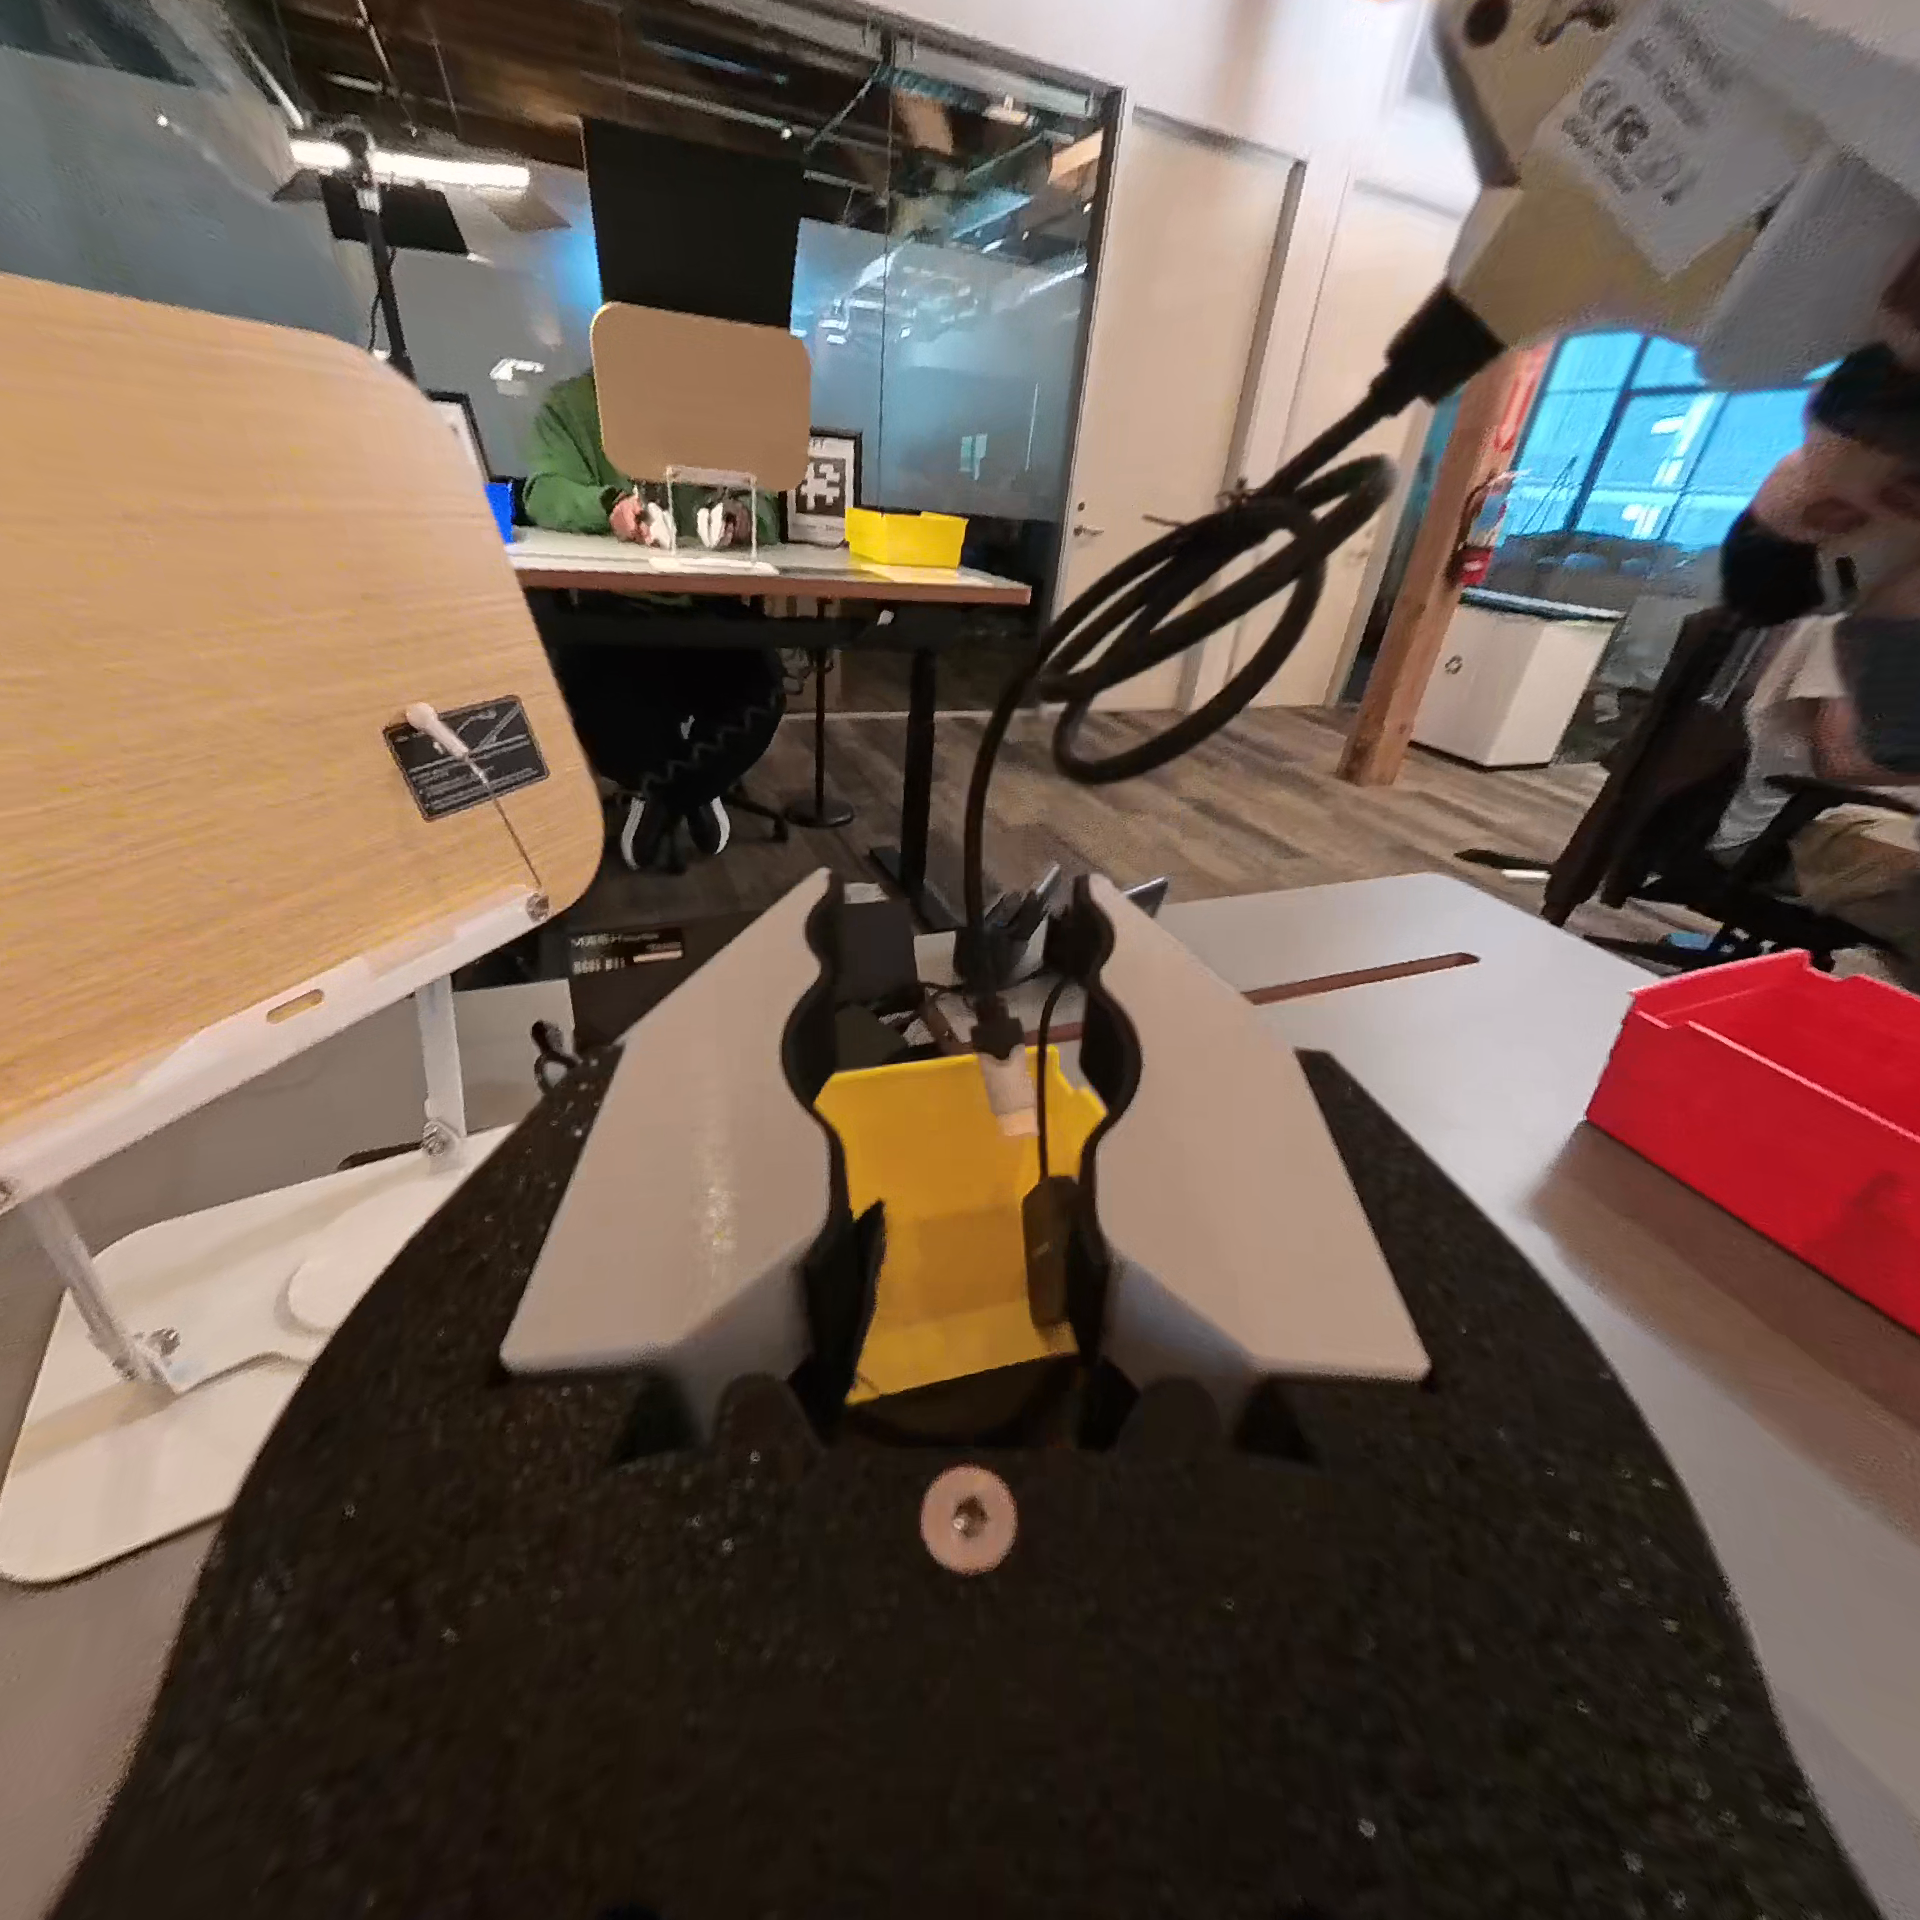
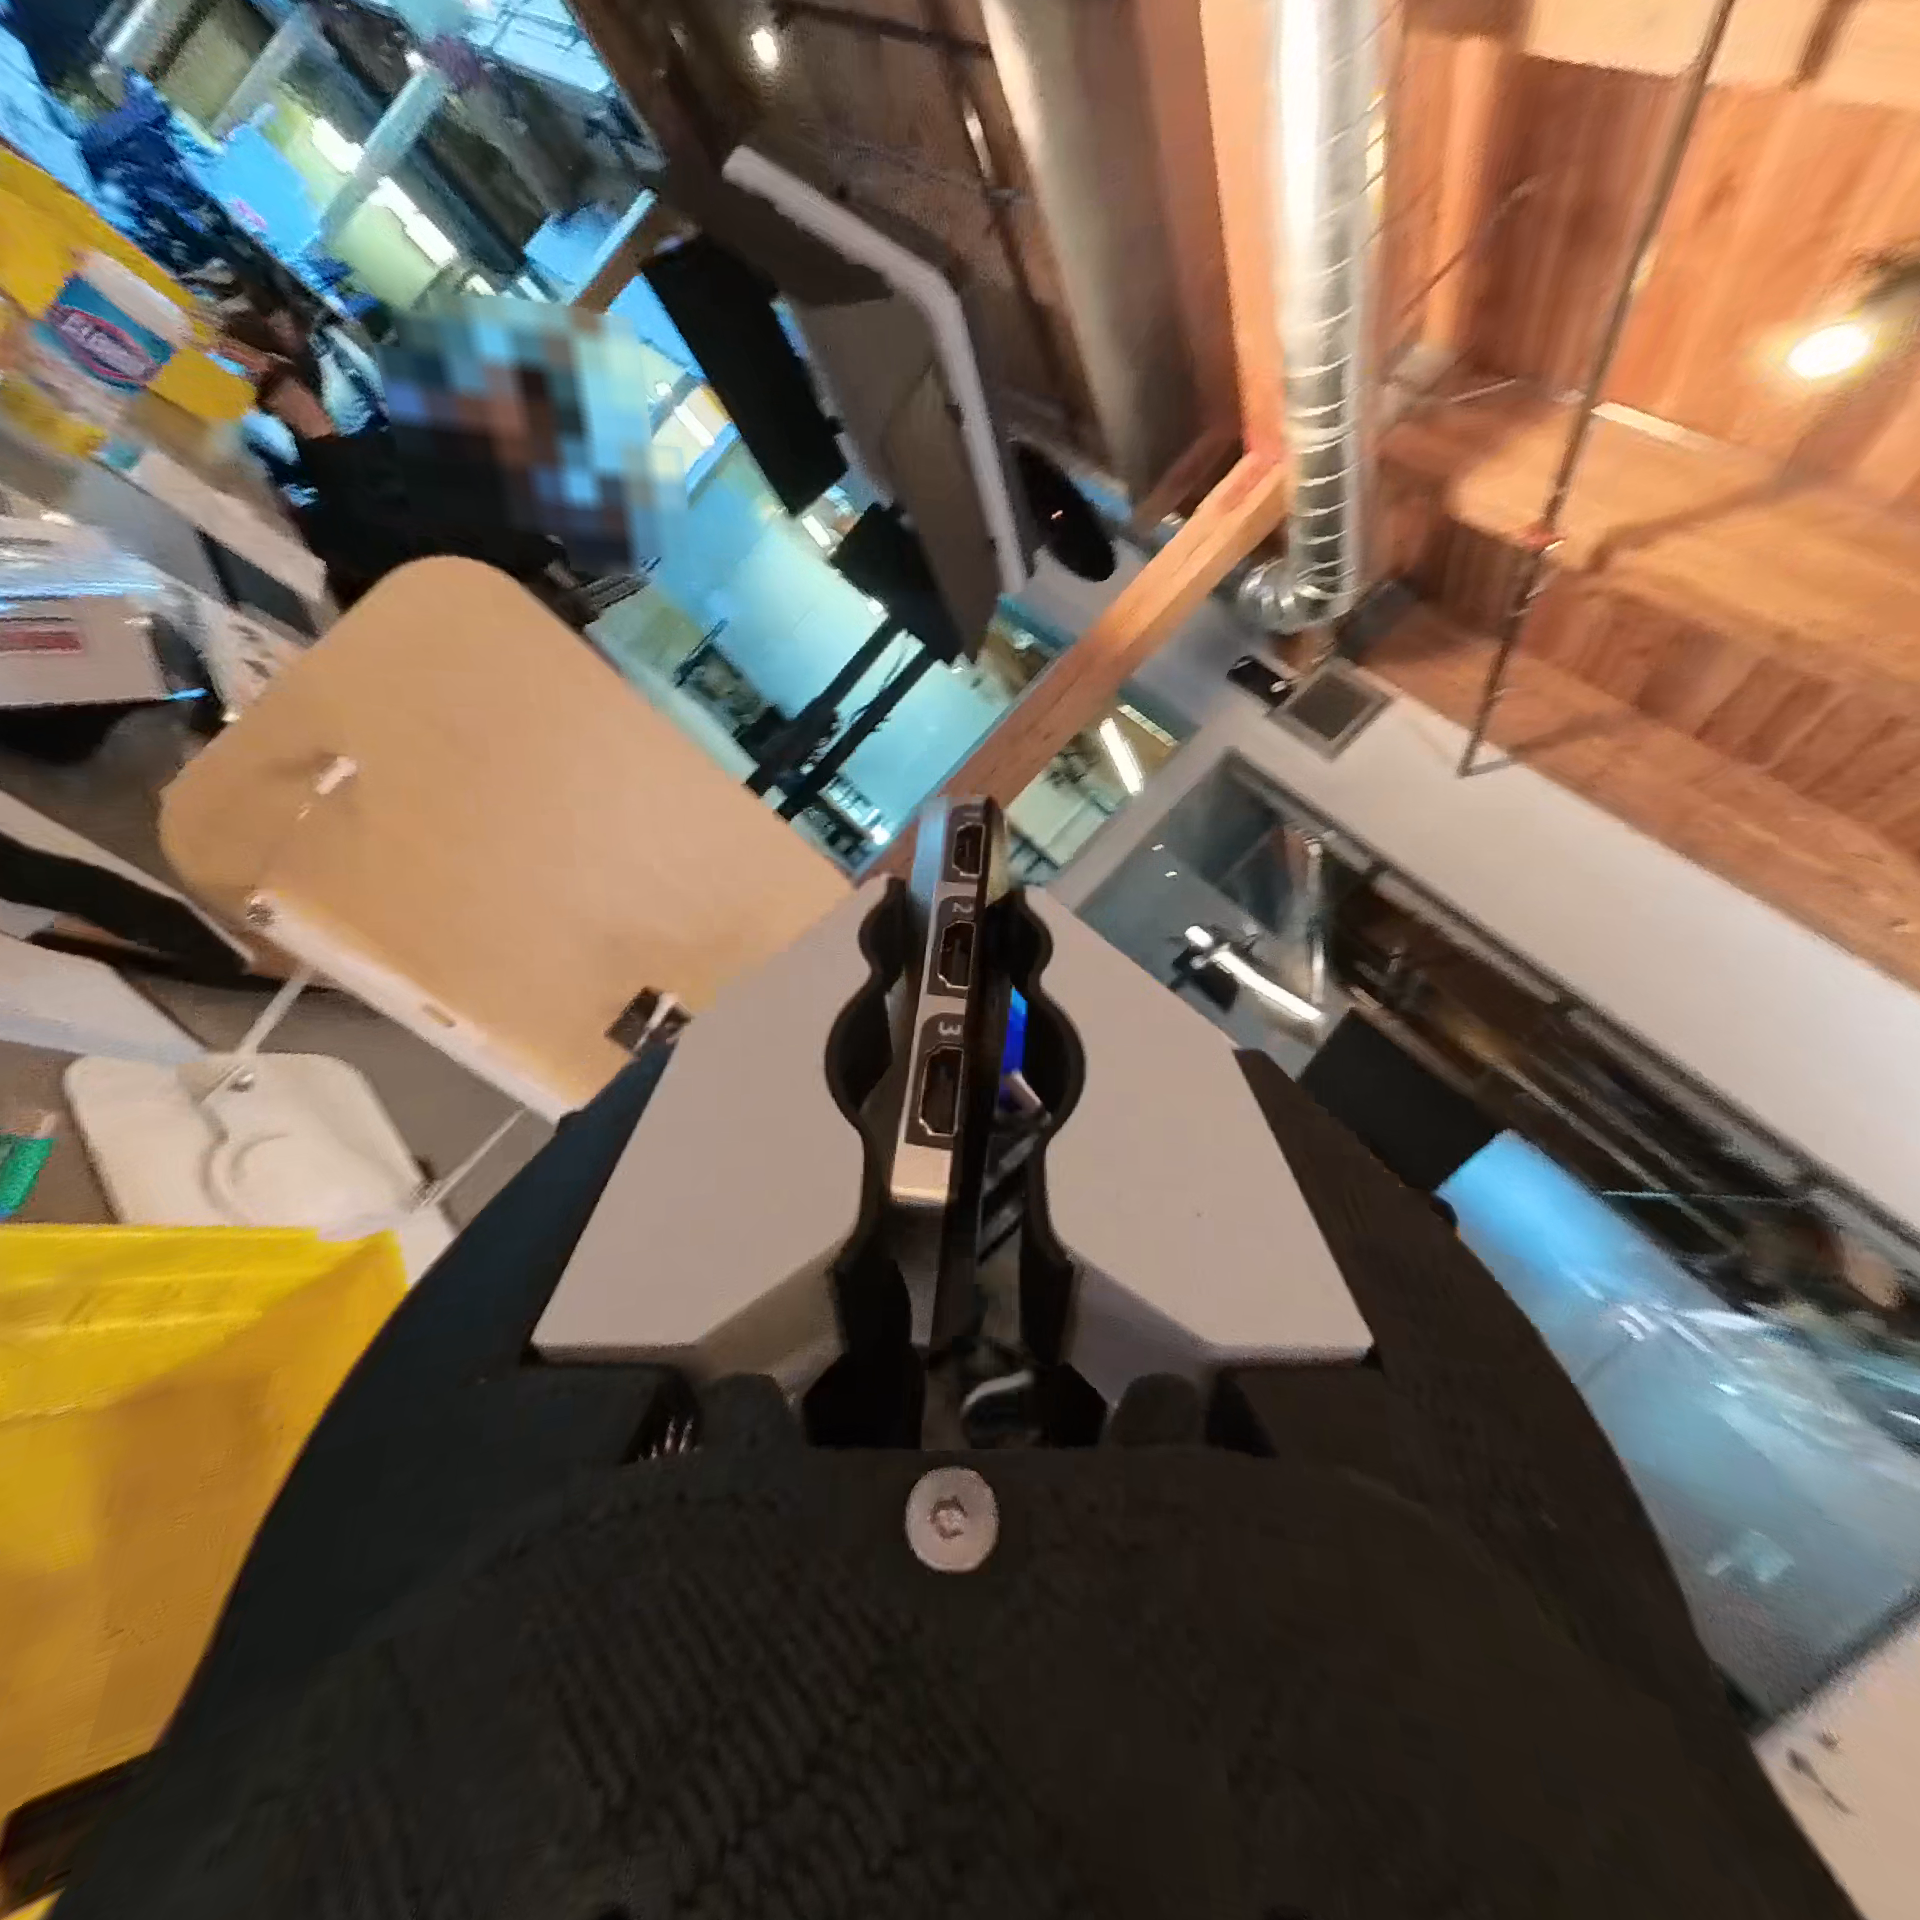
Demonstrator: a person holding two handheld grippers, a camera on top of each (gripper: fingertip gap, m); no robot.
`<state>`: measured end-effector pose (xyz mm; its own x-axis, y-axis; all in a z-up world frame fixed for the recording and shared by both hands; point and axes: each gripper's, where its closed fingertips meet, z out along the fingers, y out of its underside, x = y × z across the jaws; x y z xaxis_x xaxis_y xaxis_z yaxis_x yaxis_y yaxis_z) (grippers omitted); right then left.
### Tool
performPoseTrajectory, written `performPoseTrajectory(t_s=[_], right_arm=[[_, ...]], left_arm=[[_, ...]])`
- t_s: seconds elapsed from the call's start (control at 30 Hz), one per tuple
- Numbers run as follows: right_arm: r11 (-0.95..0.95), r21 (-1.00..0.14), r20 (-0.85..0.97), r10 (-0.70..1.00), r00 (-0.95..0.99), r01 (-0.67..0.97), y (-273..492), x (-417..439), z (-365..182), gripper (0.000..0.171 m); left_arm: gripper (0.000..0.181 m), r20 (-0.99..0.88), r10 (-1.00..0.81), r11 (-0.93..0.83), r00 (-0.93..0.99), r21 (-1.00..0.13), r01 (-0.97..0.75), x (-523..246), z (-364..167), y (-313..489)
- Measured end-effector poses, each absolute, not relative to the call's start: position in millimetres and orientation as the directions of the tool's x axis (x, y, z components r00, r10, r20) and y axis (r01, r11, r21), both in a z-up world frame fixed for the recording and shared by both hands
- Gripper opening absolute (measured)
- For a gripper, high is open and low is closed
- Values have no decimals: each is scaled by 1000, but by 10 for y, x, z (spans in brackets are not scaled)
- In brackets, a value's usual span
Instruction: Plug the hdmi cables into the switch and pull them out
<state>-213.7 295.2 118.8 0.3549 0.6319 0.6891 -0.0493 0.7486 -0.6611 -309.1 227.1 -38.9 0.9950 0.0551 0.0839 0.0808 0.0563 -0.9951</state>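
The switch (image 2: 951,1039) is clamped edge-on between the right gripper (image 2: 951,1029) fingers, raised so its three ports face outward for insertion. One hdmi cable (image 1: 1174,623) apparently hangs from it already. The left gripper (image 1: 961,1101) is held apart, empty, above the yellow bin (image 1: 935,1247).

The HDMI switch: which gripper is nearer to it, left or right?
Right. The right gripper has the HDMI switch clamped between its fingers. The left gripper is low over the yellow bin; the switch is above it, to its right.
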Motion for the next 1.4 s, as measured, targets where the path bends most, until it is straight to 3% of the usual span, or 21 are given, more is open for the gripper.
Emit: performPoseTrajectory(t_s=[0.07,0.17,0.3,0.37,0.4,0.47,0.67,0.77,0.87,1.0,1.1,1.27,1.33,1.4], right_arm=[[745,-660,667,639,382,-94,2893,-1939,1251,18],[704,-692,634,697,335,-157,2714,-1666,1240,17],[660,-722,608,748,264,-207,2394,-1338,1190,17],[671,-712,617,739,272,-208,2280,-1158,1165,17],[659,-718,606,750,264,-222,2220,-1068,1152,18],[650,-722,594,758,268,-237,2145,-896,1106,18],[752,-636,609,626,487,-171,2221,-251,816,21],[793,-599,586,525,617,-106,2262,187,674,48],[794,-604,530,468,707,-73,2353,592,470,51],[749,-661,519,419,745,40,2793,798,-99,48],[759,-634,533,289,795,149,3118,904,-494,42],[722,-659,499,211,840,210,3477,884,-1001,35],[697,-682,517,247,819,220,3554,784,-1134,34],[687,-695,507,259,822,213,3588,784,-1157,33]], left_arm=[[49,56,-35,117,998,-991,59,-2950,-280,2250],[78,-69,-248,278,966,-960,3,-2403,-3,2225],[94,-276,-301,247,913,-947,-205,-1729,-80,2450],[87,-356,-285,231,890,-927,-296,-1517,-157,2571],[67,-378,-285,251,881,-916,-311,-1412,-158,2599],[10,-393,-294,326,871,-898,-295,-1217,-87,2585],[2,-497,-297,386,815,-843,-373,-744,-182,2652],[0,-475,-390,335,789,-871,-359,-395,-348,2696],[0,-501,-424,218,755,-865,-452,-128,-650,2800],[0,-662,-328,58,674,-726,-685,-40,-1225,3149],[0,-753,-304,-51,584,-599,-799,-47,-1734,3431],[0,-924,-260,-158,280,-246,-956,-223,-2376,3691],[0,-929,-278,-160,244,-206,-965,-228,-2547,3731],[5,-860,-379,-174,341,-295,-939,-183,-2744,3725]])
